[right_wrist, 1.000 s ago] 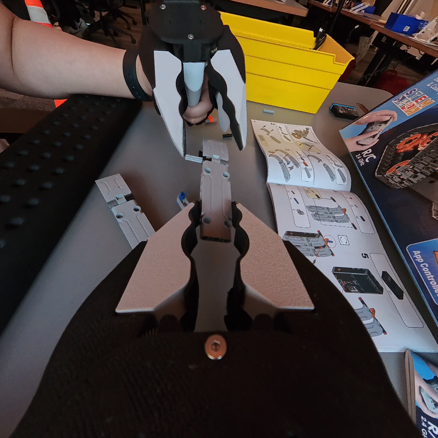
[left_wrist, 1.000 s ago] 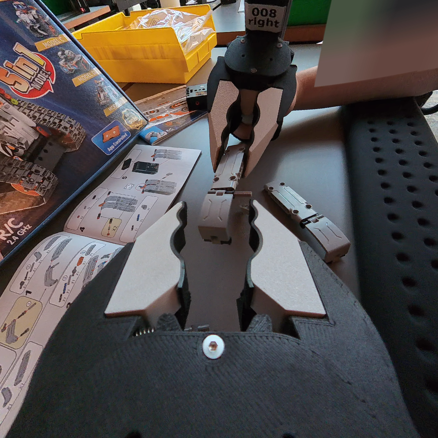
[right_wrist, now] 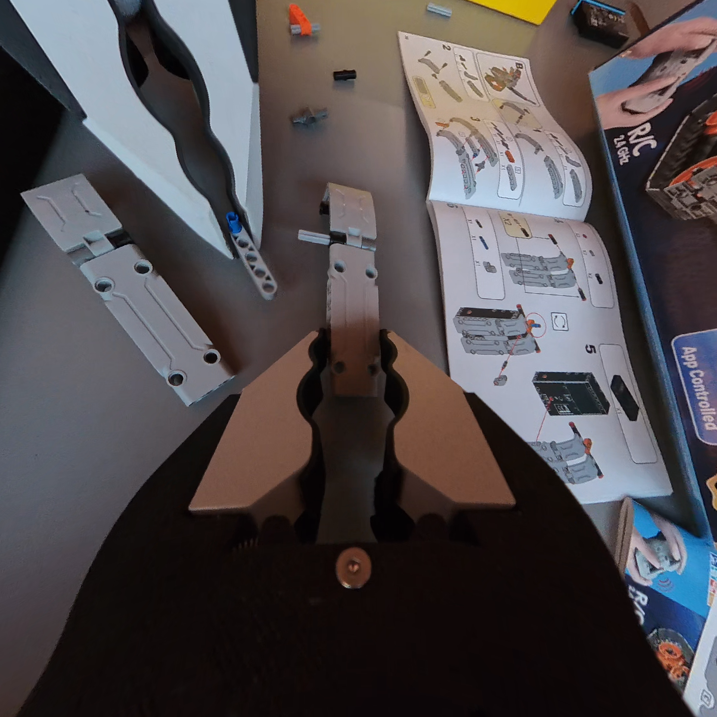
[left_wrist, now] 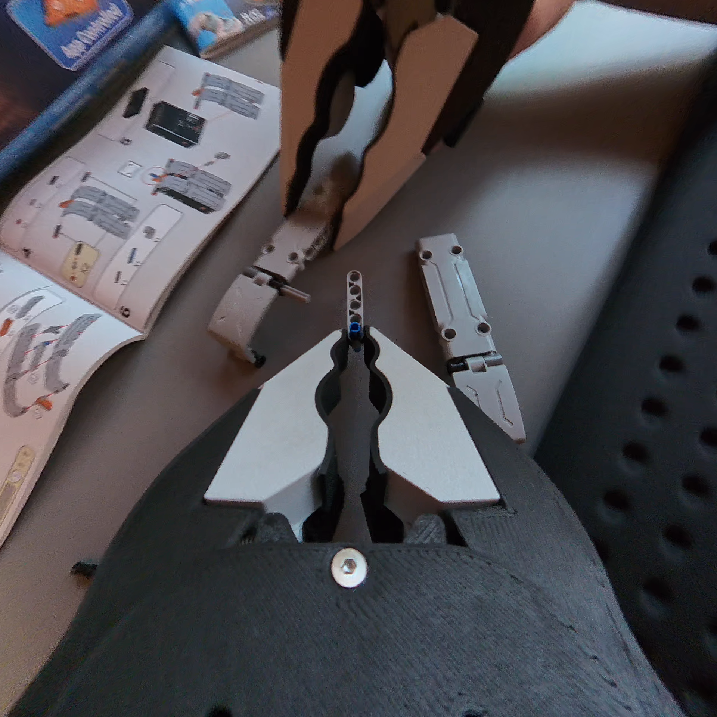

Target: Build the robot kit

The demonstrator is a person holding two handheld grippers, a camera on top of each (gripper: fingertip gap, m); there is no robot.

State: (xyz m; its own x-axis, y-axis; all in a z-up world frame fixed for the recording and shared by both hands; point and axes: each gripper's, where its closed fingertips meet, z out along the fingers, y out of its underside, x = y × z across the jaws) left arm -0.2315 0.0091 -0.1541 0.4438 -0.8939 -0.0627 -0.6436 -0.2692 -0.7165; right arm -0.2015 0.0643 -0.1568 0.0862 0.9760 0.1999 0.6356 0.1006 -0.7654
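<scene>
Two grippers faced each other low over the grey table (left_wrist: pixel 543 186). The left gripper (left_wrist: pixel 355 337) had its jaws drawn nearly together, pinching a thin grey holed beam (left_wrist: pixel 354 297) by the end that carried a blue pin (left_wrist: pixel 354 329); the rest of the beam stuck out past its fingertips. The right gripper (right_wrist: pixel 351 349) was clamped on the long end of a grey hinged panel (right_wrist: pixel 351 279), whose shorter flap bent down ahead of its tips, a grey axle (right_wrist: pixel 312 236) sticking out at the hinge toward the beam. A second hinged panel (right_wrist: pixel 124 287) lay flat to the right gripper's left, untouched. An open instruction booklet (right_wrist: pixel 516 240) and a blue box (right_wrist: pixel 659 194) lay to its right.
</scene>
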